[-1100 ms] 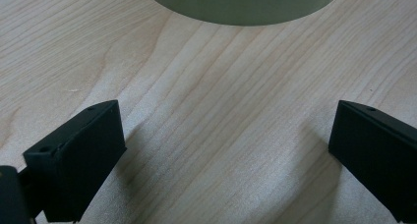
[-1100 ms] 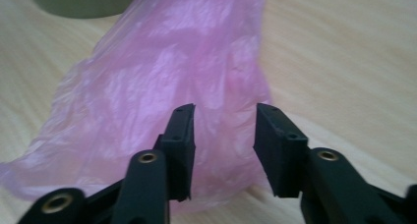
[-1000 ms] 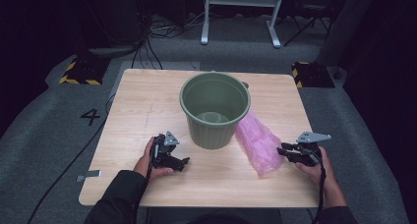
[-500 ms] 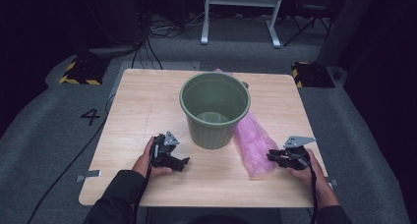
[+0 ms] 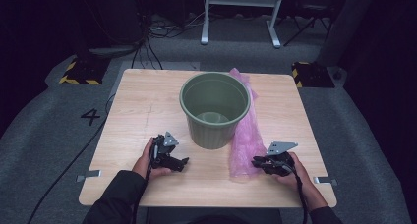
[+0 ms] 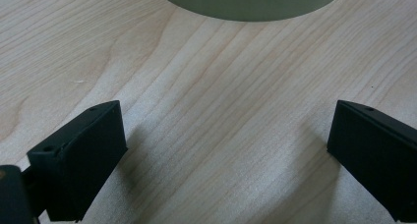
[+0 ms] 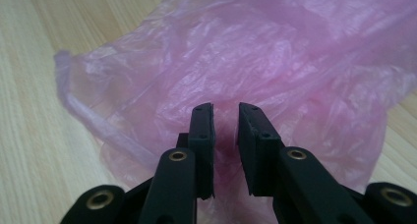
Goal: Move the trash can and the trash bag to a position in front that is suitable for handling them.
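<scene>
You have one counter (image 5: 147, 101) in front of you. On it there is one green bucket (image 5: 215, 108) and one pink plastic bag (image 5: 248, 138). You hold two tools, one in each hand: a left tool (image 5: 178, 161) and a right tool (image 5: 260, 162), and each carries one grey plate on top. Each tool has two black jaws. On the floor you can count two yellow-and-black striped blocks (image 5: 78, 72), one at either far corner of the counter, and one painted number 4 (image 5: 90, 117).
</scene>
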Available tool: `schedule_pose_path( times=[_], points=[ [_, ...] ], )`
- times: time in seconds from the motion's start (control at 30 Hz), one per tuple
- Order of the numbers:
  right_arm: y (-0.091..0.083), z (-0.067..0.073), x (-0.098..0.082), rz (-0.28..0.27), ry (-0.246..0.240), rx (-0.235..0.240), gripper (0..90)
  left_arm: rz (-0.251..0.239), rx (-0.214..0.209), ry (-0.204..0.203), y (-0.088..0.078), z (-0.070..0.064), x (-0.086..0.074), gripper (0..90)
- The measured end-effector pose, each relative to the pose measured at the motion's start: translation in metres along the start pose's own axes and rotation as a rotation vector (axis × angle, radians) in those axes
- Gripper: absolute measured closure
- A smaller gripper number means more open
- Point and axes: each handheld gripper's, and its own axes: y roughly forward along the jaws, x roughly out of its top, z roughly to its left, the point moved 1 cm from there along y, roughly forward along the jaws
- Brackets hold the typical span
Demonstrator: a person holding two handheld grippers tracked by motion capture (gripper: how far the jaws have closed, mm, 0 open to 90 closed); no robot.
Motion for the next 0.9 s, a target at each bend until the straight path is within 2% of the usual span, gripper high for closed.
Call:
schedule_pose_path(
  times=[0.1,0.13,0.17,0.2,0.27,0.33,0.4,0.47,0.53,0.6,0.7,0.77,0.8,0.9],
  points=[
    [0.009,0.013,0.008,0.001,-0.020,0.017,76.3,-0.024,0.004,-0.022,-0.005,-0.006,0.002,21.0],
    [0.009,0.013,0.008,0.001,-0.020,0.017,76.3,-0.024,0.004,-0.022,-0.005,-0.006,0.002,21.0],
    [0.013,0.018,0.012,-0.002,-0.027,0.025,76.1,-0.048,-0.016,-0.038,-0.007,-0.011,0.006,15.6],
    [0.013,0.018,0.012,-0.002,-0.027,0.025,76.1,-0.048,-0.016,-0.038,-0.007,-0.011,0.006,16.8],
    [0.017,0.025,0.016,-0.001,-0.034,0.033,75.2,-0.082,-0.040,-0.006,-0.013,-0.023,0.012,17.0],
    [0.019,0.028,0.018,-0.001,-0.043,0.034,74.9,-0.102,-0.068,0.005,-0.016,-0.032,0.017,16.6],
    [0.020,0.030,0.019,0.000,-0.042,0.034,74.9,-0.107,-0.076,0.011,-0.017,-0.035,0.019,16.4],
    [0.022,0.034,0.020,-0.003,-0.043,0.045,75.0,-0.109,-0.099,0.039,-0.017,-0.047,0.025,16.6],
    [0.023,0.035,0.021,-0.005,-0.047,0.050,74.3,-0.112,-0.101,0.043,-0.016,-0.052,0.026,16.6],
    [0.024,0.038,0.021,-0.009,-0.048,0.064,71.2,-0.111,-0.123,0.068,-0.013,-0.063,0.032,16.7],
    [0.022,0.040,0.022,-0.018,-0.060,0.075,60.3,-0.100,-0.105,0.125,-0.009,-0.076,0.037,19.5],
    [0.019,0.040,0.022,-0.027,-0.065,0.080,57.3,-0.100,-0.116,0.125,-0.006,-0.080,0.039,19.7],
    [0.010,0.039,0.021,-0.052,-0.052,0.095,47.3,-0.096,-0.141,0.134,-0.002,-0.085,0.041,21.0],
    [-0.004,0.038,0.016,-0.072,-0.038,0.087,32.2,-0.090,-0.141,0.168,0.004,-0.095,0.044,21.1]
  ],
)
